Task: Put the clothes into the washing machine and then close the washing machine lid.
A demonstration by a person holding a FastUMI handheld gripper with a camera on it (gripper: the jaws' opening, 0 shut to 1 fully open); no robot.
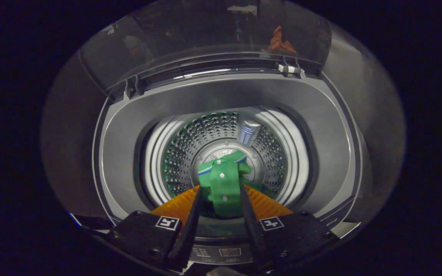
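The gripper (pixel 221 191) looks straight down into the open top-loading washing machine with a grey plastic deck (pixel 221 99); its two fingers stand narrow and both press on the green fabric garment with white buttons and a blue-and-white striped collar (pixel 223 180), one finger on the left flank of the cloth and one on the right; the garment is therefore held, not lying loose. The cloth is bunched between the fingers and runs lengthwise along them, collar end far and lower end near, so its long axis matches the line of the fingers; it hangs over the mouth of the perforated stainless-steel drum (pixel 182 153), roughly above the drum's centre, with the drum floor (pixel 213 153) directly beyond the collar. The governing relation is vertical: the drum lies straight ahead of the fingertips, and the garment sits inside the ring of the opening, apart from the deck on every side; judged from this, a release here should drop the cloth into the drum without snagging the rim. The transparent smoked hinged lid (pixel 205 42) stands raised at the far side of the machine, beyond the drum; closing it is not yet done.
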